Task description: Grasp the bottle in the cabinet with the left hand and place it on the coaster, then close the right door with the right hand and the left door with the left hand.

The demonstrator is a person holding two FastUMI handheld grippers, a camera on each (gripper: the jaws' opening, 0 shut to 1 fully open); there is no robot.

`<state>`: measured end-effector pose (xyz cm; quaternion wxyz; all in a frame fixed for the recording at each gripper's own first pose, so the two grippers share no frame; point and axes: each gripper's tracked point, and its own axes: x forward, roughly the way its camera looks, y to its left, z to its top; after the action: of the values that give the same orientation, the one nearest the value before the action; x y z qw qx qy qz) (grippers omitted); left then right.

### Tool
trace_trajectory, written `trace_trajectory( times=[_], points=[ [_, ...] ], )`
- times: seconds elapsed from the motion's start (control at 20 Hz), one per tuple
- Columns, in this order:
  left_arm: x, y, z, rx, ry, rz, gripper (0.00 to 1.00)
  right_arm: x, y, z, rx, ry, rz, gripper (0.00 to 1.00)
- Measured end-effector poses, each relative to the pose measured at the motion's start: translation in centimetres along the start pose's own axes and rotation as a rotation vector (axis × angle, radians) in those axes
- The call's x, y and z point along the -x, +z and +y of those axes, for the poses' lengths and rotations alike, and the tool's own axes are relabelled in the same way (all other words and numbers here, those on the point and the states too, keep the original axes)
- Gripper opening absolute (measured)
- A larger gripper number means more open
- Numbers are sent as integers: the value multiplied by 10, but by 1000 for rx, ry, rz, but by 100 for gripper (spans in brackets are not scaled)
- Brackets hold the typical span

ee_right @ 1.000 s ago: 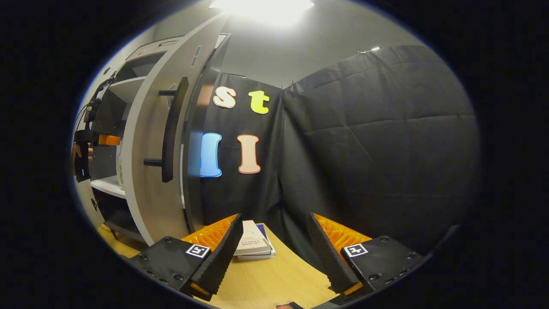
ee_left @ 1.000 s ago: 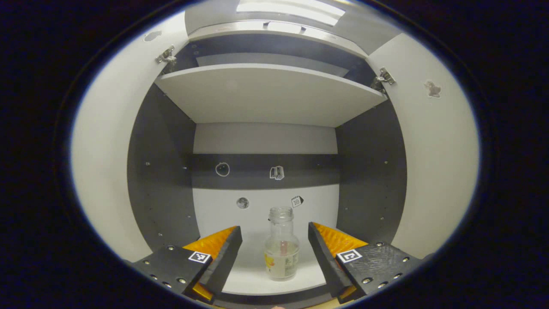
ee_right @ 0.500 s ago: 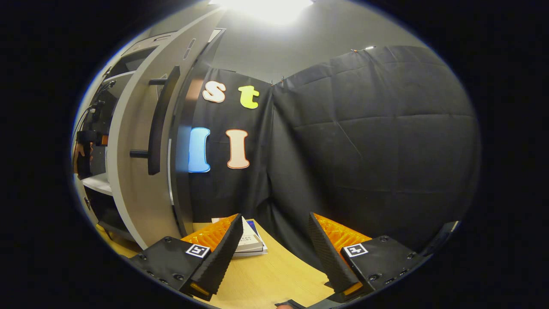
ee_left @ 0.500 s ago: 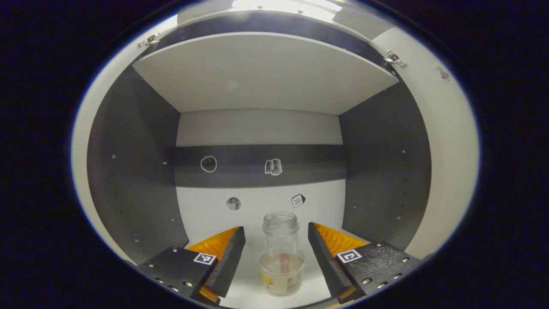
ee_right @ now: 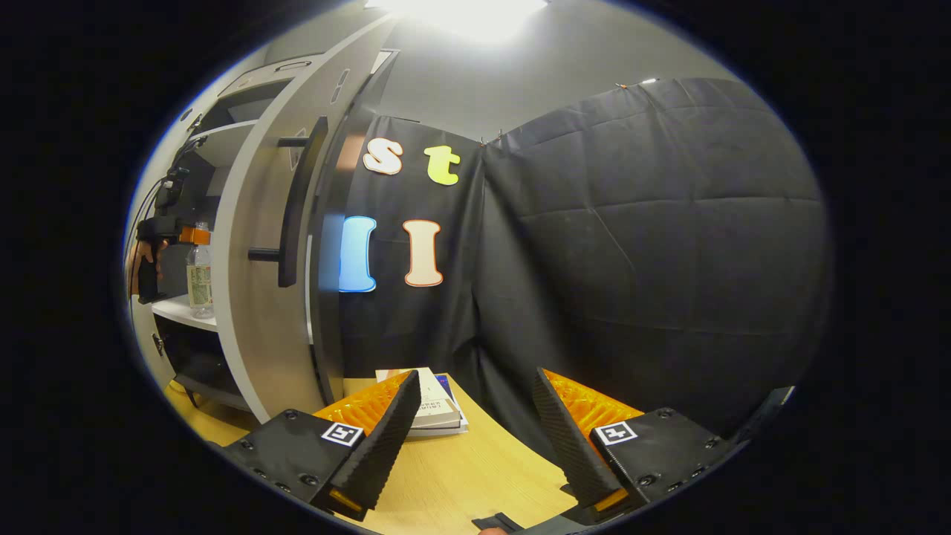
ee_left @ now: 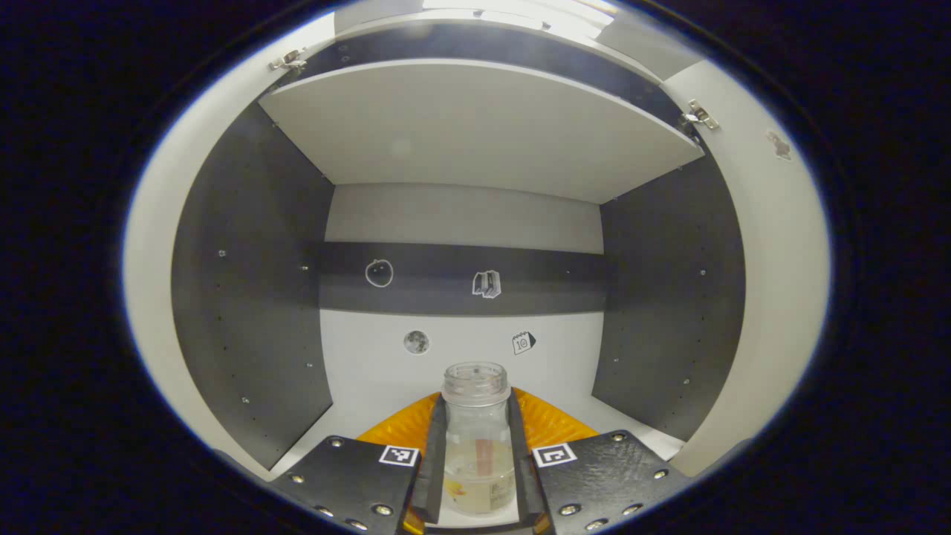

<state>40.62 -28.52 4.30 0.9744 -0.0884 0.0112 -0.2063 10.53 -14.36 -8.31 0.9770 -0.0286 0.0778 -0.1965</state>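
**Inside the open cabinet, bottle pinched by the left gripper**

Inside the cabinet (ee_left: 245, 297), seen from the left gripper view, dark side walls and a pale back panel frame the lower compartment, with a pale shelf (ee_left: 475, 126) overhead. Both doors stand open: the left door (ee_left: 152, 245) and the right door (ee_left: 780, 260) curve along the edges, and their outer parts are cut off. Small stickers dot the back panel, too small to make out.

From the right gripper view, the right door's outer face with its dark bar handle (ee_right: 297, 208) hides most of the cabinet interior. A wooden desk (ee_right: 461, 475) runs below, carrying a short stack of books (ee_right: 435, 409) partly hidden behind the right gripper (ee_right: 469, 435), whose fingers stand spread apart with nothing between them.

The left gripper (ee_left: 475, 461) has its fingers pressed against both sides of the clear bottle (ee_left: 477, 438), which stands upright on the cabinet's lower shelf; the bottle's base is cut off at the bottom edge. In the right gripper view the same bottle shows at far left, small and upright, beside a hand (ee_right: 137, 256) holding the left gripper. The coaster cannot be made out.
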Motion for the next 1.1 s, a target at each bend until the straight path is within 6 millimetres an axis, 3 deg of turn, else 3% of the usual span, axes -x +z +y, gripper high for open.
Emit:
trace_trajectory(
  times=[0.05,0.1,0.2,0.35,0.5,0.8,0.85,1.1],
  points=[
    [11,3,2,-1,6,-4,40,4,-1,0,-4,14,-2,94],
    [21,4,5,-6,14,-7,41,7,-1,0,-5,26,-4,97],
    [42,9,7,-16,24,-17,41,15,-4,-2,-8,52,-6,94],
    [82,12,3,-17,30,-43,41,25,-8,-4,-8,92,-1,97],
    [113,8,2,-38,42,-52,40,38,-10,-8,-11,119,1,94],
    [162,-27,-6,26,48,-20,41,62,-21,-8,-5,175,17,94],
    [169,-34,-6,38,54,-17,41,66,-21,-8,-7,187,18,97],
    [200,-77,-10,58,59,14,40,77,-29,-15,11,211,26,94]
  ],
)
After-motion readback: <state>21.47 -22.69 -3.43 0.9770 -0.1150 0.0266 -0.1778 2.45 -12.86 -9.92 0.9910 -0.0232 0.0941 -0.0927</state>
